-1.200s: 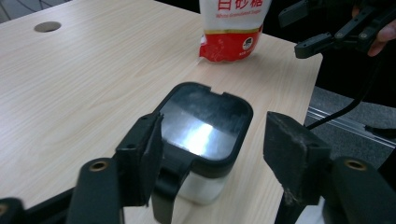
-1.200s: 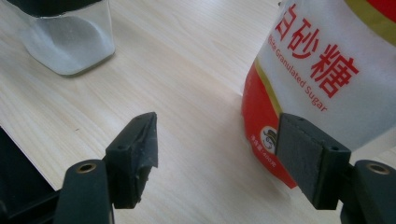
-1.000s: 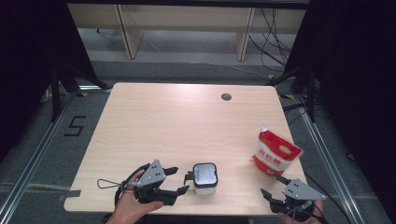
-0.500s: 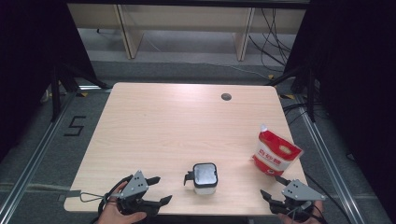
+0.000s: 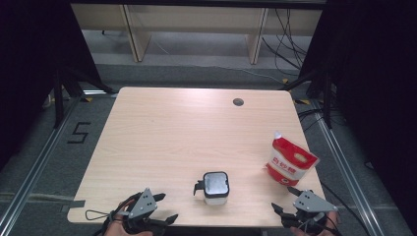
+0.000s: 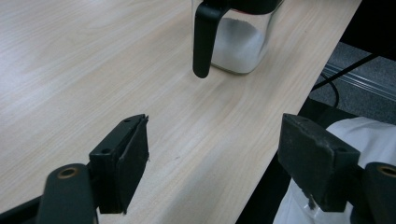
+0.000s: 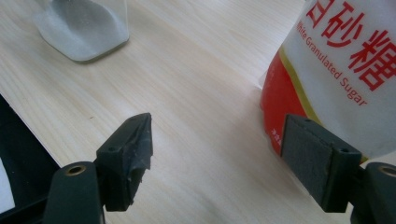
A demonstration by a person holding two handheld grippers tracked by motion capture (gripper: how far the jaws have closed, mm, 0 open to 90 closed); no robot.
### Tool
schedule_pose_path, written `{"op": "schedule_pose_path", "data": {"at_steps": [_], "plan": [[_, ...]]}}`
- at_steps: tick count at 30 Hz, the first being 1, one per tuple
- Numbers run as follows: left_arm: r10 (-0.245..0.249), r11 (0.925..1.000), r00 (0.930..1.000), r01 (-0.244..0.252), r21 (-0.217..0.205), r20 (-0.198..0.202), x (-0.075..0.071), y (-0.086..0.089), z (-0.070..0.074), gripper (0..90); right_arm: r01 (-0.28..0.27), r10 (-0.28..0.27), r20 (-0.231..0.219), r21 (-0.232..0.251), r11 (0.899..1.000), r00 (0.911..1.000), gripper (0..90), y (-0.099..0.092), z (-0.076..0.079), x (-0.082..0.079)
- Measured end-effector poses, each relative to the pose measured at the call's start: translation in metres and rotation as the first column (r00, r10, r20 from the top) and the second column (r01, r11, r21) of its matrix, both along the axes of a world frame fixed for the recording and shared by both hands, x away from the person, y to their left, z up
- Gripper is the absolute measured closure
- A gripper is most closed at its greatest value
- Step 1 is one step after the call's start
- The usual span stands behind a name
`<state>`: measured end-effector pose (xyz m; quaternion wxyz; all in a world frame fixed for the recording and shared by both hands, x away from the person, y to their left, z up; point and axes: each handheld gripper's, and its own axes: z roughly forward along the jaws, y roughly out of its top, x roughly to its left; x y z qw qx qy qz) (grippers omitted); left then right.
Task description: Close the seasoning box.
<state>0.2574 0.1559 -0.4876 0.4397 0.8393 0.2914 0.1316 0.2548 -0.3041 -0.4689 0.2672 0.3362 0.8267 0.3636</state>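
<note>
Nothing is held yet: both the left gripper [image 5: 158,218] and right gripper [image 5: 290,205] have just been spreading their fingers, empty, near the sugar jar [image 5: 216,187] and sugar bag [image 5: 290,161].

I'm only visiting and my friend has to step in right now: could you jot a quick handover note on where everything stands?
Left hand-held gripper: open, holding nothing, low at the table's near edge, left of the jar; its jaws have just been opening.
Right hand-held gripper: open, holding nothing, at the near right corner just in front of the sugar bag; its jaws have just been opening too.
Glass jar: upright near the front edge, black lid on, white grains inside.
Sugar bag: standing at the right edge.
Done: nothing is gripped.
Left: probably a grasp on the bag or jar.
</note>
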Motion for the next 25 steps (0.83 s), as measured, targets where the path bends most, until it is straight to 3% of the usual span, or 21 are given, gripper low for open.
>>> {"op": "schedule_pose_path", "data": {"at_steps": [1,3,9,14,16,17,21,23,25], "plan": [[0.003,0.9999,1.0,-0.003,-0.011,-0.008,-0.001,-0.0006,0.0002,24.1,0.011,-0.01,-0.017,0.012,1.0,0.9998,26.1,0.0009,-0.0003,-0.0013],[0.0,1.0,1.0,0.0,0.002,0.0,0.0001,0.0003,0.0002,24.1,-0.002,0.002,-0.005,-0.004,1.0,1.0,25.5,0.0,-0.0011,0.0003],[0.007,0.9998,1.0,-0.007,-0.02,-0.002,0.0,0.0,-0.0005,24.0,0.003,-0.003,-0.018,-0.004,1.0,0.9998,24.5,0.0014,-0.0023,-0.0003],[-0.007,0.9996,1.0,0.007,0.026,0.003,0.0007,0.0012,-0.0009,24.0,-0.016,0.016,-0.015,-0.012,1.0,0.9998,24.0,0.0026,-0.0028,0.0005],[0.0,0.9999,1.0,0.0,-0.013,-0.007,-0.0008,-0.0018,-0.002,24.0,-0.016,0.016,-0.015,-0.015,1.0,0.9998,24.0,0.0027,-0.003,0.0005],[-0.012,0.9997,0.9999,0.012,0.023,0.002,0.0004,0.0,-0.0011,24.0,-0.016,0.016,-0.016,-0.016,1.0,0.9998,24.0,0.0025,-0.0031,0.0006],[0.0,1.0,1.0,0.0,-0.008,-0.003,-0.0002,-0.0009,-0.0014,24.0,-0.015,0.014,-0.016,-0.019,1.0,0.9998,23.9,0.0026,-0.0037,0.0009],[-0.004,0.9996,1.0,0.004,0.029,-0.002,0.0008,0.0015,-0.0004,24.0,-0.008,0.008,-0.019,-0.018,1.0,0.9998,23.7,0.0031,-0.004,0.0006],[-0.011,0.9999,0.9999,0.011,0.013,0.012,0.0019,0.0013,-0.0006,24.0,-0.01,0.009,-0.021,-0.019,1.0,0.9997,23.6,0.0032,-0.0042,0.0007]]}}
